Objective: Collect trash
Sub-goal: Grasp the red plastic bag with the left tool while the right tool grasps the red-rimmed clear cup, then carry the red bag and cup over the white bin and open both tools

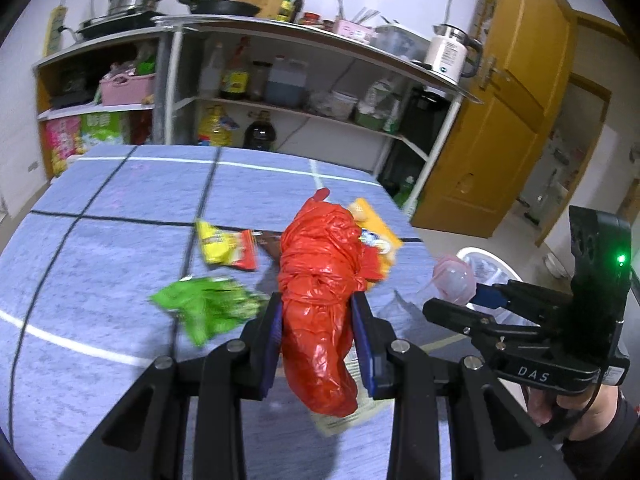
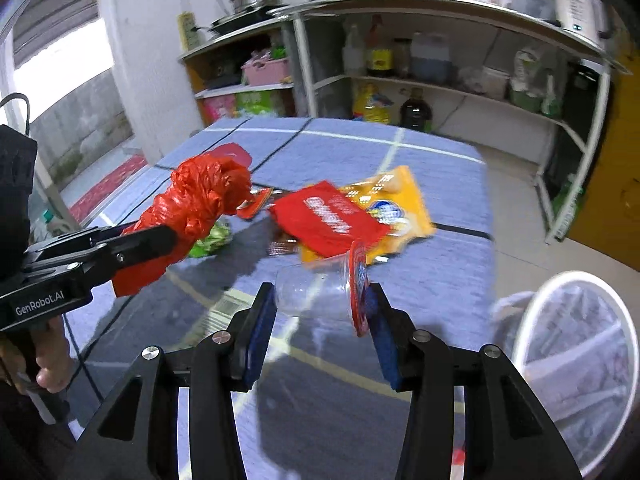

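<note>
left tongs (image 1: 316, 320) — pinching red plastic bag (image 1: 320, 280) | right tongs (image 2: 322, 312) — clamping clear cup (image 2: 316, 296)

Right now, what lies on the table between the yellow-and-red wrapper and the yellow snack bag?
In the left wrist view, the red plastic bag held in the left gripper hangs between the yellow-and-red wrapper and the yellow snack bag.

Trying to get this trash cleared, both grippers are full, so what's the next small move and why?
Probably swing the right gripper over the white bin and release: it holds the clear cup, and the bin sits just right of the table.
</note>
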Demonstrator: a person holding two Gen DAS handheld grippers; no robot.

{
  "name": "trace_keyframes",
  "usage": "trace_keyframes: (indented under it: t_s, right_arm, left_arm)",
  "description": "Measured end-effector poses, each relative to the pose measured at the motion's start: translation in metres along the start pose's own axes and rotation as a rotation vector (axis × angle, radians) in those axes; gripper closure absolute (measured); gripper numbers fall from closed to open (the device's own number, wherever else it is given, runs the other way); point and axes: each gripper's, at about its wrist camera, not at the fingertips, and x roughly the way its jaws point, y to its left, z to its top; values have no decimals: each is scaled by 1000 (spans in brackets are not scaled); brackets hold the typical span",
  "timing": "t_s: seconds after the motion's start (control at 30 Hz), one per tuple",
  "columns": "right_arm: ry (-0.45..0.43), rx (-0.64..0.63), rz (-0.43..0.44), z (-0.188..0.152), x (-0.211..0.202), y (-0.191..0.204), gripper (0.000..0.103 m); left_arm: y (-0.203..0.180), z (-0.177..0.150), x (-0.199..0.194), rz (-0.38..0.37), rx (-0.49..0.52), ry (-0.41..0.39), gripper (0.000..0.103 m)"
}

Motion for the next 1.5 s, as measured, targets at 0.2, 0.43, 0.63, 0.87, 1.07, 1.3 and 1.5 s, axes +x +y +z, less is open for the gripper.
trace_keyframes:
  t_s: [0.2, 0.43, 0.63, 0.87, 1.07, 1.3, 1.5]
  right_arm:
    - [-33, 66, -80, -13, -32, -41, 56]
    - [-52, 159, -168, -39, -69, -94, 56]
    - [-49, 247, -232, -66, -90, -138, 56]
    - [-41, 320, -279, -84, -102, -174, 56]
    - [-10, 331, -323, -92, -99, -191, 55]
    - [-11, 349, -334, -94, -98, -204, 54]
    - [-14, 336, -325, -91, -94, -198, 53]
  left_arm:
    - [-46, 5, 19, -66, 46, 19, 69]
    - [-103, 7, 45, -138, 113, 52, 68]
    - [-151, 1, 71, -183, 184, 98, 68]
    - [-197, -1, 98, -232, 208, 132, 68]
    - [-224, -3, 124, -245, 224, 172, 65]
    - [-228, -7, 138, -243, 210, 195, 58]
    - [-218, -1, 126, -249, 188, 171, 57]
